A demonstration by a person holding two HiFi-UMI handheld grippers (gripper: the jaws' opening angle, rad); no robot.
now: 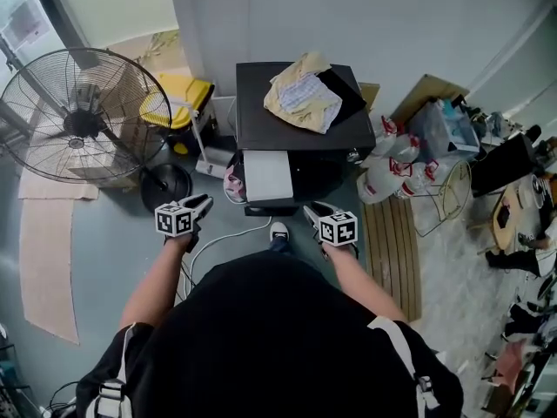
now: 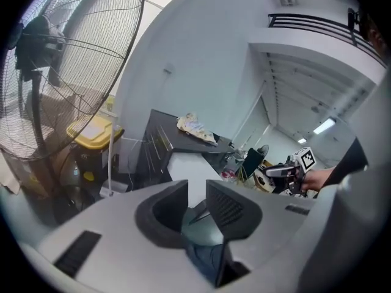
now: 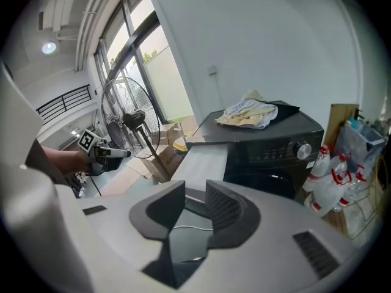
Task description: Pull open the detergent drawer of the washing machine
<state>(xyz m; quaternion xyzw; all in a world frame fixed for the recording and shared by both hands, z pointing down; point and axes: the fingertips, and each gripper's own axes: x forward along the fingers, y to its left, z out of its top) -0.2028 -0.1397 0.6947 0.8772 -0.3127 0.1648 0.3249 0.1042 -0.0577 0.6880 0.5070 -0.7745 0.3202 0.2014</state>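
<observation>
The black washing machine (image 1: 300,129) stands against the wall ahead of me, with crumpled yellow and white clothes (image 1: 303,94) on its lid. Its light grey detergent drawer (image 1: 268,177) juts out of the front toward me and also shows in the right gripper view (image 3: 204,157). My left gripper (image 1: 206,203) hangs just left of the drawer's front end, open, with nothing between its jaws (image 2: 197,191). My right gripper (image 1: 310,211) hangs just right of the drawer's front end, apart from it, also open and empty (image 3: 195,191).
A large pedestal fan (image 1: 83,116) stands at the left, with a yellow-lidded container (image 1: 178,98) behind it. White bags and bottles (image 1: 392,177) crowd the machine's right side, beside a wooden slat board (image 1: 392,251). A white cable (image 1: 218,238) runs over the floor.
</observation>
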